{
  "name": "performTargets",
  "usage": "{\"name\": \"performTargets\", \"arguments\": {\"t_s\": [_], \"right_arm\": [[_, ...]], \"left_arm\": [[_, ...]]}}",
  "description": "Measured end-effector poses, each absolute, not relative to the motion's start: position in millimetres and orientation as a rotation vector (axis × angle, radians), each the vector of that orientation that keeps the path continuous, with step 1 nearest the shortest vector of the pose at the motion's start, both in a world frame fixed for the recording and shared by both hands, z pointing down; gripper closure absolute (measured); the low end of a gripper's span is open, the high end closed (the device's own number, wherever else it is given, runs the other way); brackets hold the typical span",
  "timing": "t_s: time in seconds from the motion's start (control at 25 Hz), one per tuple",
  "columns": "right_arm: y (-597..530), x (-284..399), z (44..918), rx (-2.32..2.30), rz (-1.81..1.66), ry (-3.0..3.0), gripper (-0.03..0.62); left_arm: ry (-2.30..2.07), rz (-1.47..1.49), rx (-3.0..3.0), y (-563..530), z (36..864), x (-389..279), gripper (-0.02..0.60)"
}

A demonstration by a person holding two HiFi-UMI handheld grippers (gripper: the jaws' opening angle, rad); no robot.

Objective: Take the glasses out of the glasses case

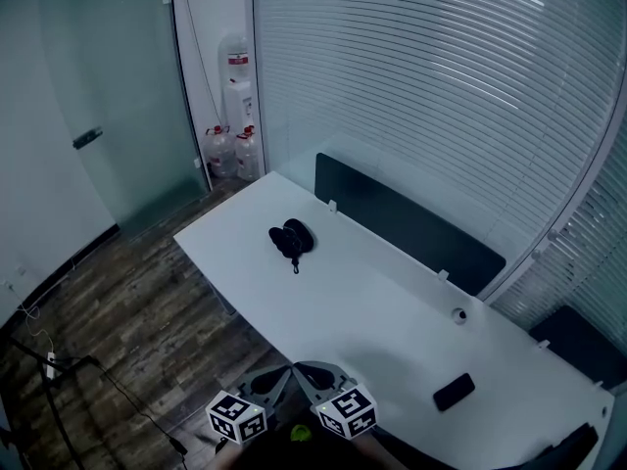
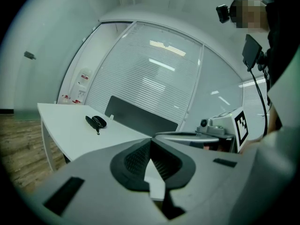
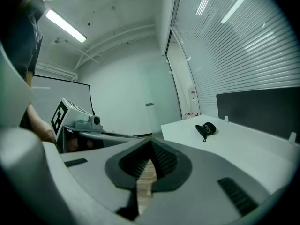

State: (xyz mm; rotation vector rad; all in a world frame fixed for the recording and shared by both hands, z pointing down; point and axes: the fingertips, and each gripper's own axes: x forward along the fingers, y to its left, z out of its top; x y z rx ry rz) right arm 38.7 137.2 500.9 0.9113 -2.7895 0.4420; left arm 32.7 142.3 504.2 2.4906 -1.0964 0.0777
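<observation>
A black zipped glasses case (image 1: 292,238) lies closed on the far left part of the white table (image 1: 392,321). The left gripper view shows the glasses case (image 2: 96,122) far ahead, and in the right gripper view the glasses case (image 3: 206,129) is small and distant. My left gripper (image 1: 279,375) and right gripper (image 1: 309,372) hang side by side at the table's near edge, well short of the case. In their own views the left gripper (image 2: 151,142) and the right gripper (image 3: 151,142) each have their jaw tips together with nothing held. No glasses are visible.
A flat black phone-like object (image 1: 454,392) and a small round item (image 1: 458,314) lie on the table's right part. A dark divider panel (image 1: 402,223) runs along the far edge before a blind-covered glass wall. Water bottles (image 1: 235,150) stand on the wooden floor. Cables (image 1: 49,360) trail at left.
</observation>
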Motion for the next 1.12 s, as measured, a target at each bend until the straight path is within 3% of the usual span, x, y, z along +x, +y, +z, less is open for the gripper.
{"name": "performTargets", "arguments": {"t_s": [1.12], "right_arm": [[103.1, 41.3, 505.8, 0.966, 0.483, -2.761, 0.579]], "left_arm": [[-1.070, 0.060, 2.478, 108.6, 508.6, 34.2, 0.581]]}}
